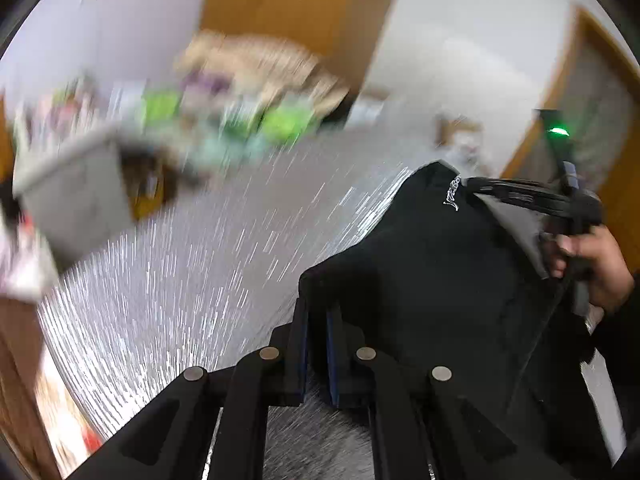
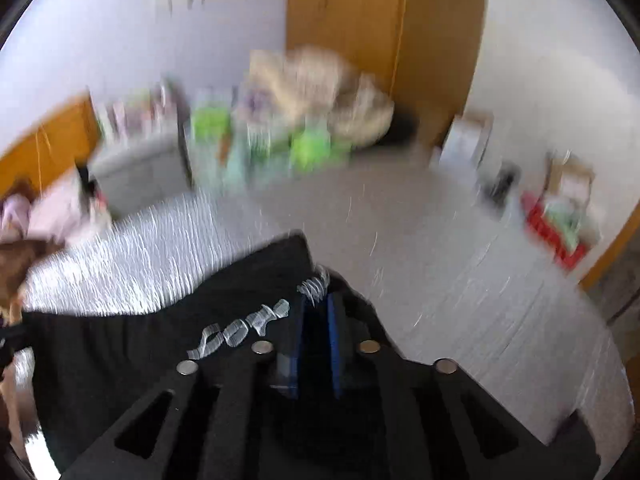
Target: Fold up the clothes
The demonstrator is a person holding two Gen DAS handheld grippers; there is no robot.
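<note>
Blurred grey speckled surface (image 1: pixel 192 264) beneath; left gripper (image 1: pixel 318 320) narrowly clamped on black garment (image 1: pixel 420 264) edge, right gripper (image 2: pixel 318 312) pinching another edge, jaws nearly closed.

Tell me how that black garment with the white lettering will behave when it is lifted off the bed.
The black garment with white lettering looks floppy: it drapes and sags between the left tongs and right tongs. Probably light, since thin pinches carry it. Its loose lower part will likely swing and crease against the grey speckled bedspread.
</note>
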